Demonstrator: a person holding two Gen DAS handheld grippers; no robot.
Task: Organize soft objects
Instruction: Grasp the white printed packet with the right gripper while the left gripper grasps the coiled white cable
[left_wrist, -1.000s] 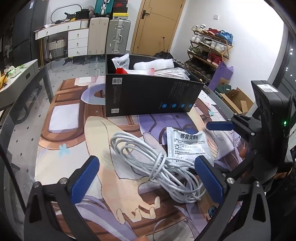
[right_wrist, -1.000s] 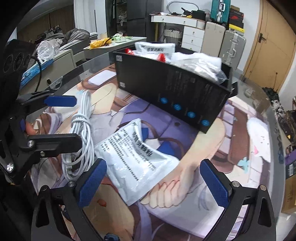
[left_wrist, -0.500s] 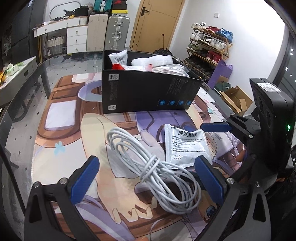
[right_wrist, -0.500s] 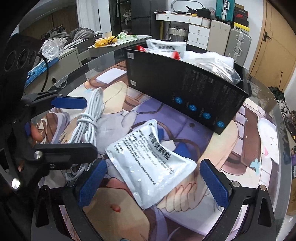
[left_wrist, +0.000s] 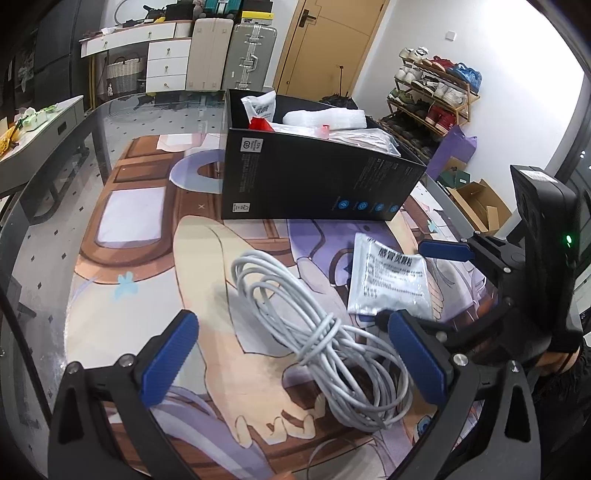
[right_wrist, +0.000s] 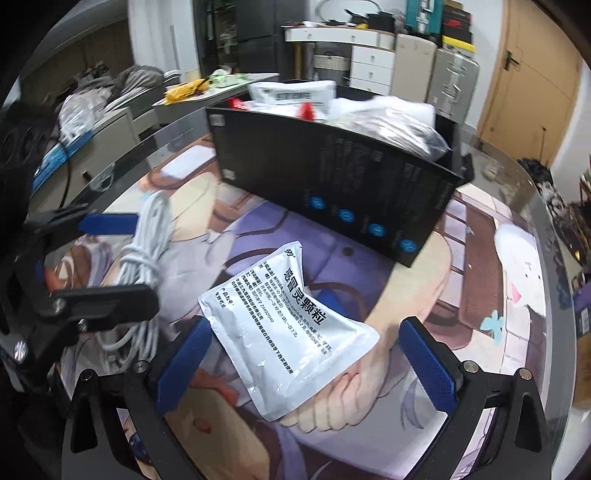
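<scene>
A coiled white cable lies on the printed mat, between the fingers of my open left gripper; it also shows in the right wrist view. A white medicine pouch with black print lies flat between the fingers of my open right gripper; it also shows in the left wrist view. Neither gripper holds anything. A black open box with white packets and soft items in it stands behind both; it also shows in the right wrist view.
The right gripper shows at the right in the left wrist view; the left gripper shows at the left in the right wrist view. The printed mat covers a round glass table. Shoe rack, suitcases and drawers stand beyond.
Both grippers have moved forward and lower, so the cable and the pouch now sit deeper between their open fingers. The objects themselves have not moved.
</scene>
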